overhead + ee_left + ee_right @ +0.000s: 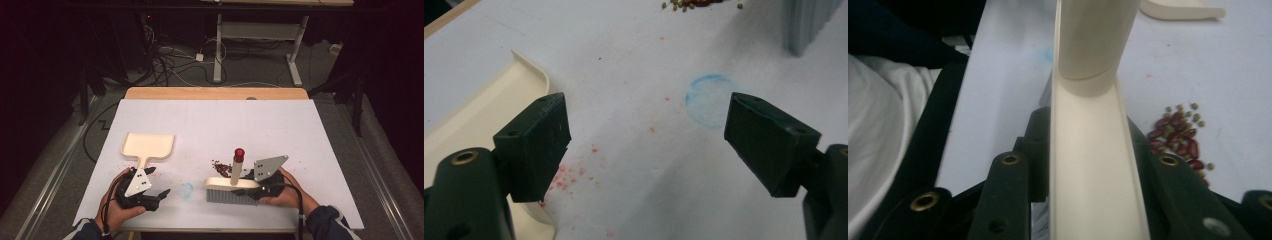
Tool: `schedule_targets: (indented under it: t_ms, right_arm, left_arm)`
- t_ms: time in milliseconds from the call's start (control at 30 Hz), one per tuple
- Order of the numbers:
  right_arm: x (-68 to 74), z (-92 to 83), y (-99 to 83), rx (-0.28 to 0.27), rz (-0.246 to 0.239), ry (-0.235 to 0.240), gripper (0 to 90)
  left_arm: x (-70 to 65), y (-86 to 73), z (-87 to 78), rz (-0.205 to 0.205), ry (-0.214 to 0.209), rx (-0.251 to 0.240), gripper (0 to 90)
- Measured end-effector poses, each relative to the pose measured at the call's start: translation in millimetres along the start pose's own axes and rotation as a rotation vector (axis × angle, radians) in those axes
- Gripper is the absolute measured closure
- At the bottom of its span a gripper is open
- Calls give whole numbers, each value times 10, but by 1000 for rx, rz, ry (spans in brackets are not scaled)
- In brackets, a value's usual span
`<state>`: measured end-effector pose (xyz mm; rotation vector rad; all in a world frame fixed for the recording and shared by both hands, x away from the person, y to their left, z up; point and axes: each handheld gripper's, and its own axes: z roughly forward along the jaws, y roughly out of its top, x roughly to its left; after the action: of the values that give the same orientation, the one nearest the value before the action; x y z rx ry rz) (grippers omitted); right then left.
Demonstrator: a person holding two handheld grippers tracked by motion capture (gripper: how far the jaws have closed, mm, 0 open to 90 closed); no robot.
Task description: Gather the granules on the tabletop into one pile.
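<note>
Cream plastic brush (pixel 232 184), one of it, sits upright mid-table just in front of the bean pile (pixel 220 167). We can't see its grey bristles fully; the right gripper (pixel 1093 165) hides part, jaws clamped on the brush back. Red-capped handle sticks up. One dustpan (pixel 148 145) sits left, beside the left gripper (pixel 646 145), which gapes wide, empty.
</note>
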<state>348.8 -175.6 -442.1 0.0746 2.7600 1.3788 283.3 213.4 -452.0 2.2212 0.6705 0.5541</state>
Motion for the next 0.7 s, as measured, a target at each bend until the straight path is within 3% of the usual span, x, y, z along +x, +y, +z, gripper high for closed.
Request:
schedule_targets:
  t_ms: [133,300,400,567,700]
  right_arm:
    - [-227,51,13,-23,3,-2,675]
    - [-362,116,70,-16,0,-29,675]
    - [-384,97,111,-23,-8,-88,677]
    - [-356,-12,118,-68,15,-83,677]
    - [-282,-168,150,-99,38,-145,677]
  left_arm:
    - [0,0,21,-2,-5,7,176]
    - [-4,-2,27,-2,-10,9,176]
    - [-3,-2,19,0,-7,6,176]
    - [-2,-4,6,-3,-4,3,177]
    - [-14,-1,-4,7,1,3,177]
